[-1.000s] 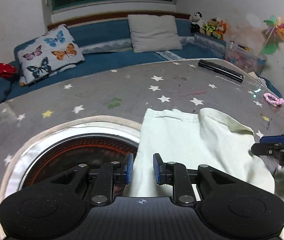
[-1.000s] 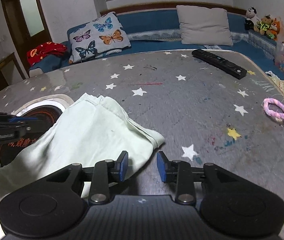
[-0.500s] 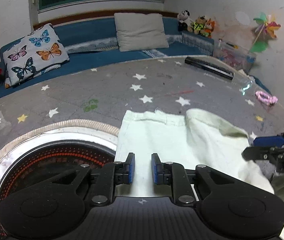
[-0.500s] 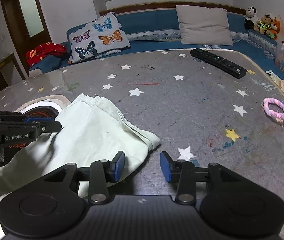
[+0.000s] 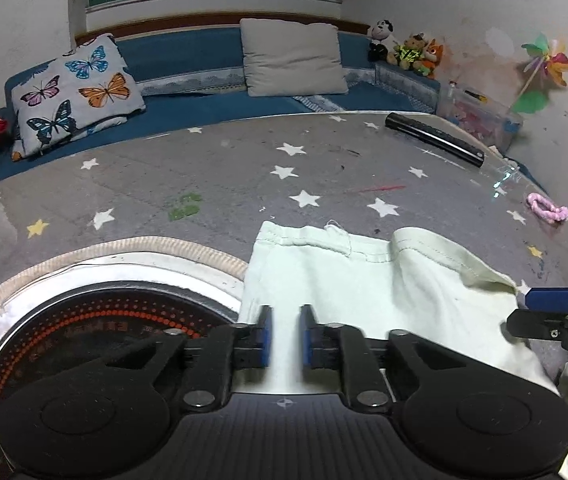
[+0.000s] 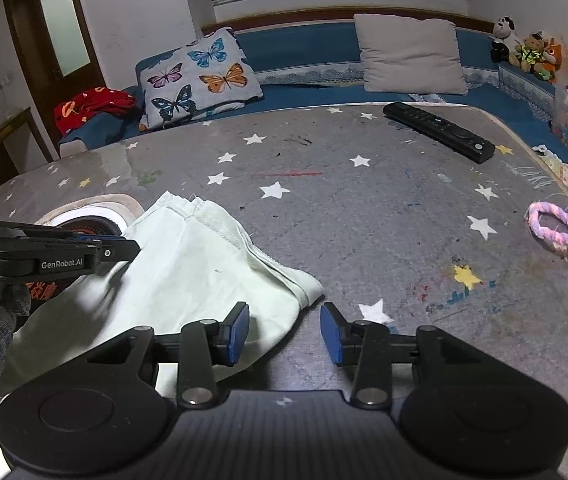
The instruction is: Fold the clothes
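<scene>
Underfoot of everything is a grey table (image 6: 384, 216) printed with white and yellow stars and marked with scribbles and paint spots. A round black hotplate (image 5: 96, 332) with red dots sits sunk into it, ringed in white and beige. Behind the table runs a blue bench (image 6: 308, 52) under a dark window, bearing a butterfly pillow (image 6: 200, 76), a plain grey pillow (image 6: 408, 54), a red cloth (image 6: 92, 106) and a row of plush toys (image 6: 524, 50). A brown door (image 6: 50, 40) stands at far left in the right wrist view; a pinwheel (image 5: 548, 64) hangs on the white wall in the left wrist view. A black remote (image 6: 438, 131) and a pink braided ring (image 6: 560, 228) lie on the table, well apart from the cloth.

The pale green garment (image 5: 364, 284) lies on the table, one edge over the rim of the hotplate, a hemmed flap folded over on its right side. The left gripper (image 5: 285, 338) has just been closing; its blue pads look blurred, with cloth in the narrow gap between them, and they are clamped on the garment near its left edge. The right gripper (image 6: 285, 330) stands apart, at the garment's near right corner: its left pad is over the cloth, its right pad over bare table, and neither pad presses on anything.
</scene>
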Demonstrator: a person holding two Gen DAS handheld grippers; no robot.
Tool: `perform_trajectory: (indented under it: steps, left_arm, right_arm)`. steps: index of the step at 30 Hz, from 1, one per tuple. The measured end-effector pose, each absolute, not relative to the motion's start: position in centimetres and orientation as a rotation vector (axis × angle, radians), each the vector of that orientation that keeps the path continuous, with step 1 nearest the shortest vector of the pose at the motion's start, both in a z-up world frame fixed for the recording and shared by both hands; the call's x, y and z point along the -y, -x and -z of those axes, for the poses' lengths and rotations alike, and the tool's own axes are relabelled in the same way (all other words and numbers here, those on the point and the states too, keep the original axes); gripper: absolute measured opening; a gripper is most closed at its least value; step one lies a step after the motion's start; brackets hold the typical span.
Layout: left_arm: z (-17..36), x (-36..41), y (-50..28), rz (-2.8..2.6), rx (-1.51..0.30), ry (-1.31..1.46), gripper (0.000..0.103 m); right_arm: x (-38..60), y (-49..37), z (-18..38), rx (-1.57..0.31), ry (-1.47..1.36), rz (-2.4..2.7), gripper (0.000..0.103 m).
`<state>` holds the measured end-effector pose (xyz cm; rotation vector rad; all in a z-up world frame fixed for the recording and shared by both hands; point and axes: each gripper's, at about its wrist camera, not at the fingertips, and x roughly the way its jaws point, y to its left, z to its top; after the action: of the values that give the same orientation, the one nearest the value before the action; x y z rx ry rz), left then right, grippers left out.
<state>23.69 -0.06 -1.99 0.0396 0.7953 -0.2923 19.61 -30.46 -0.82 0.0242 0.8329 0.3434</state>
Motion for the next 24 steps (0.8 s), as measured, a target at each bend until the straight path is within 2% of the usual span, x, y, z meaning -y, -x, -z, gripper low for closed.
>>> perform_trajectory:
  steps: [6,8,9,10,14,15,16,17,24]
  left_arm:
    - [1.4,-0.3,-23.2,0.245,-0.743,-0.059,0.006]
    - [1.4,-0.4,-23.4,0.229,-0.751,-0.058,0.02]
    - [1.6,-0.4,-23.5,0.22,-0.756,-0.06,0.033]
    - [1.7,-0.3,-23.7,0.21,-0.76,-0.063,0.038]
    - [2.2,-0.3,-23.9,0.231,-0.775,-0.049,0.034]
    - [2.2,-0.3,-23.9,0.24,-0.774,-0.044,0.025]
    - [2.2,-0.3,-23.9,0.247,-0.775,-0.04,0.011]
    - [2.2,-0.2,-23.9,0.254,-0.778,-0.037,0.006]
    - [-1.4,-2.2,-22.1,0.232,-0.668,0.004,0.005]
  right_arm:
    - [30.5,-19.5,0.6,-0.829,-0.026,-0.341,0.04]
    - [30.4,-19.6,0.7,-0.831,-0.028,-0.344,0.04]
    - [30.3,-19.6,0.7,-0.831,-0.029,-0.345,0.04]
    - [30.3,-19.6,0.7,-0.832,-0.03,-0.346,0.04]
    - [30.1,-19.6,0.8,-0.832,-0.031,-0.35,0.047]
    - [30.1,-19.6,0.8,-0.831,-0.031,-0.349,0.047]
    - [30.2,-19.6,0.8,-0.832,-0.032,-0.348,0.047]
    - [30.2,-19.6,0.8,-0.832,-0.033,-0.346,0.047]
    - [30.5,-19.0,0.1,-0.812,-0.04,-0.33,0.047]
